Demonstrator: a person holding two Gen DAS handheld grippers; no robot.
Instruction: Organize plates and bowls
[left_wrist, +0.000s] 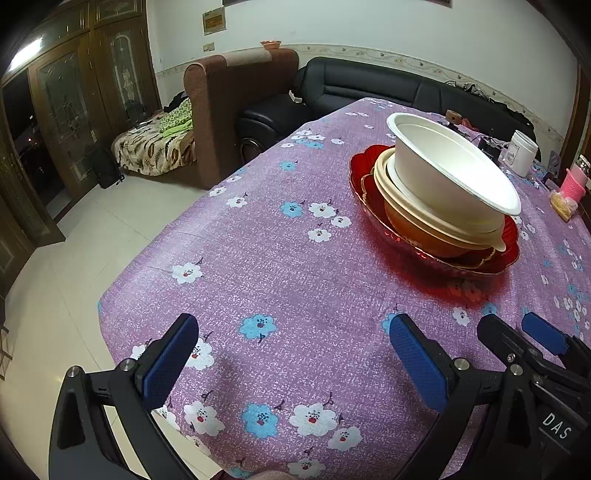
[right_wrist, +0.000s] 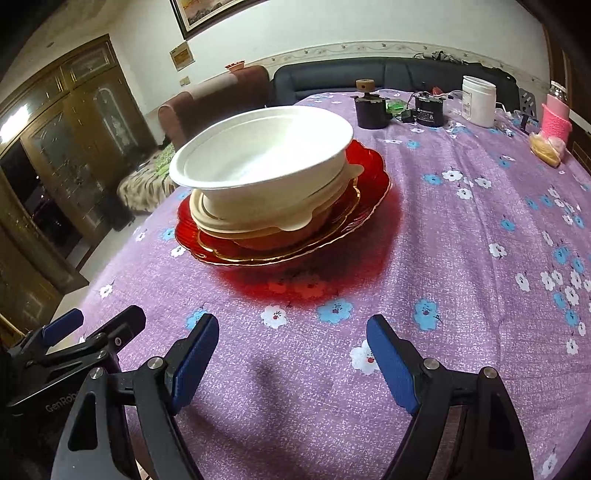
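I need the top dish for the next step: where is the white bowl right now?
The white bowl sits tilted atop the stack, in a cream bowl on the red plate. In the right wrist view it is left of centre, beyond the open tongs.

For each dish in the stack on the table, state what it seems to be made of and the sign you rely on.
Top white bowl: probably moulded paper pulp or foam; matte, thin rolled rim.
Cream bowl under it: likely plastic; smooth, a small tab on the rim.
Orange-brown bowl: plastic or glazed ceramic, unclear.
Red plate: looks like glass; translucent, casts a red glow on the cloth, gold scalloped edge.
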